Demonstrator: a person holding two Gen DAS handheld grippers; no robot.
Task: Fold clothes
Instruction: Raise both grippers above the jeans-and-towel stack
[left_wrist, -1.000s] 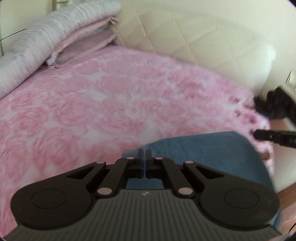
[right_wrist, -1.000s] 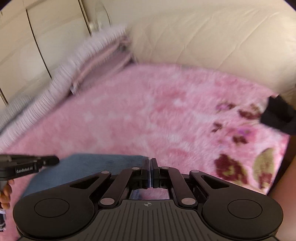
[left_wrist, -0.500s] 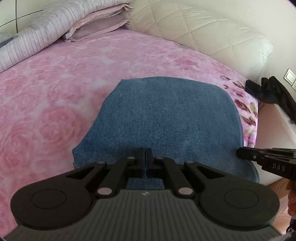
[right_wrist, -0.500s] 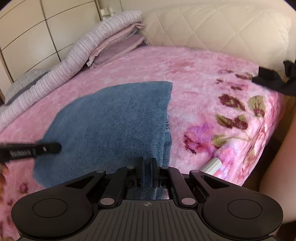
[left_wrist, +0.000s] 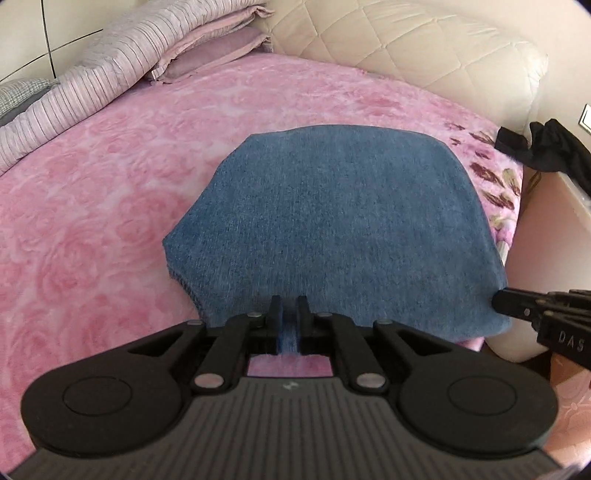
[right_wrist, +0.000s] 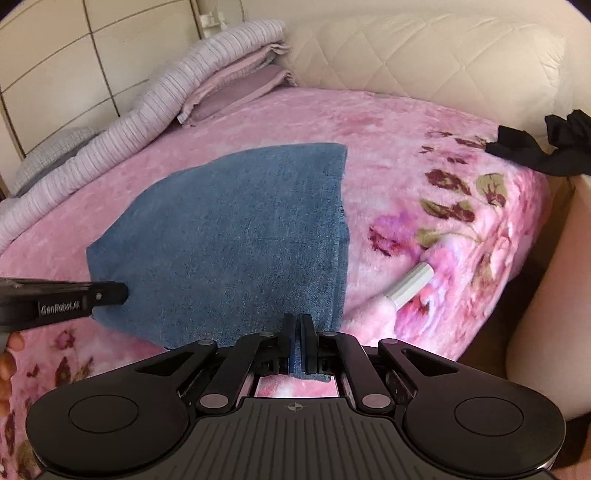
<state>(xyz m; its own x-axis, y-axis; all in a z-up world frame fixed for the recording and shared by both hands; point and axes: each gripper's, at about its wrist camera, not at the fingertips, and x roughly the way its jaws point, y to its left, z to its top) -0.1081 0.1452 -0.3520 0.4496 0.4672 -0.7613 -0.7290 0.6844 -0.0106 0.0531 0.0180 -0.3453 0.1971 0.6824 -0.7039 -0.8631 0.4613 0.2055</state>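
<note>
Pink rose-patterned plush blanket (left_wrist: 92, 192) covers the bed in front of me, with a cream quilted headboard (left_wrist: 424, 48) at the far side and a striped folded quilt (left_wrist: 122, 48) along the far left edge. On the blanket lies a blue knit garment (left_wrist: 332, 221), spread flat, its far edge out toward the headboard and its near edge at my claws. I have my left claw (left_wrist: 290, 314) pinching the near hem of the garment, a strip of blue fabric bunched between the fingers. My right claw (right_wrist: 297, 328) is pressed together on the near right corner of the same garment, blue cloth showing between its fingers. Each claw shows at the edge of the other's view, both along the near hem. A black cloth (right_wrist: 546, 155) sits at the far right corner of the bed, well apart from the garment.
</note>
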